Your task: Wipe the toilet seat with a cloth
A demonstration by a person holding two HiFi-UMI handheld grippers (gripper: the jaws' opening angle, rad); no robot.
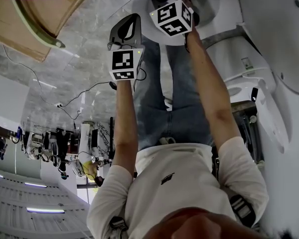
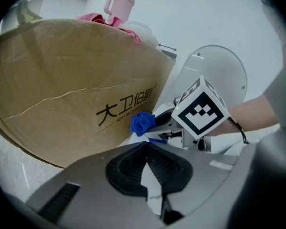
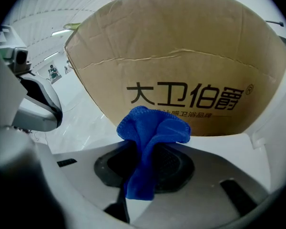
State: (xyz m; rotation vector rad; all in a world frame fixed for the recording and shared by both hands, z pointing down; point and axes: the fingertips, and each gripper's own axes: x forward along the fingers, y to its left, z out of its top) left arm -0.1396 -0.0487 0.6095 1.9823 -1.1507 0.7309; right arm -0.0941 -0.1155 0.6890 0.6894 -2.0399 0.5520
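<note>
1. The right gripper (image 3: 144, 152) is clamped on a blue cloth (image 3: 152, 128). The cloth bunches above the jaws, and a tail of it hangs below them.
2. The cloth sits just in front of a large cardboard box (image 3: 181, 56), low on the box's printed face. Whether cloth and box touch cannot be told.
3. The left gripper (image 2: 147, 149) has its jaws closed together with nothing between them. It points at the lower right edge of the same box.
4. A pink cup (image 2: 119, 6) and pink fabric (image 2: 93, 18) show above the box's top edge.
5. A white toilet (image 1: 269, 54) stands to the right of the box in the head view, on the right gripper's side.
</note>
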